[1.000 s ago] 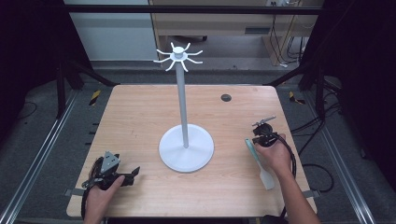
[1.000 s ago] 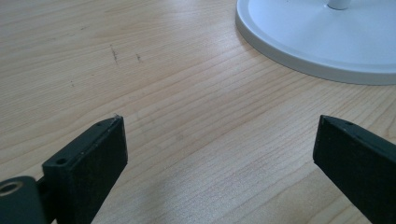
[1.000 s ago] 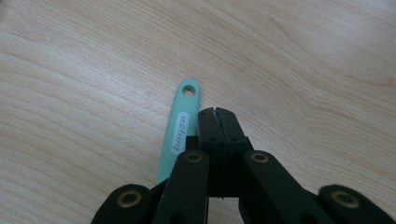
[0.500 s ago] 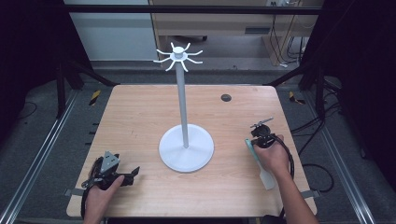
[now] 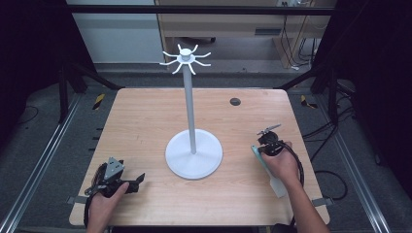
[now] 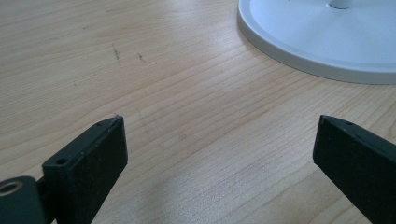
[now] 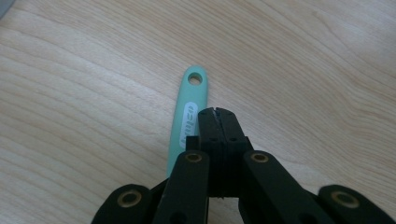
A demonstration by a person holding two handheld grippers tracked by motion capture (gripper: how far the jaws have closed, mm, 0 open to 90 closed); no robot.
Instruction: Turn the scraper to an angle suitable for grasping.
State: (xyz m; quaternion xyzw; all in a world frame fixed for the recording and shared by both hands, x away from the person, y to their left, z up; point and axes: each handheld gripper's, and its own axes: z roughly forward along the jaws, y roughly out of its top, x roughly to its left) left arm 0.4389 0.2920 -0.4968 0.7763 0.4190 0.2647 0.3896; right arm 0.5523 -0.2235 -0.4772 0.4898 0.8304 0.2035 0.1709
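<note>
On the pale wooden table (image 5: 145,126), towards its right edge, the right gripper (image 7: 215,112) rested low over the mint-green plastic utensil handle with a hanging hole at its tip (image 7: 189,116). Its jaws were pressed together with nothing between them, and the handle lay flat on the wood just beside them, on their left in the right gripper view. From the high view the same utensil (image 5: 268,170) stretched towards the near edge, its paler blade end partly under the person's right hand (image 5: 282,162).

By my judgement the step in hand was the approach to the pick-up, no grasp having been made. The next move called for the jaws to part, shift sideways over the handle and close across its narrow width, low enough to catch so flat a piece. The likely aim was the tall white metal stand with a round base and a crown of hooks (image 5: 190,97), standing in the table's middle, with the hole suiting a hook.

Near the front left corner the left gripper (image 6: 219,140) lay idle, its jaws wide apart over bare wood, close to the stand's base (image 6: 322,37).

No container stood on the table, and the hooks held nothing.
</note>
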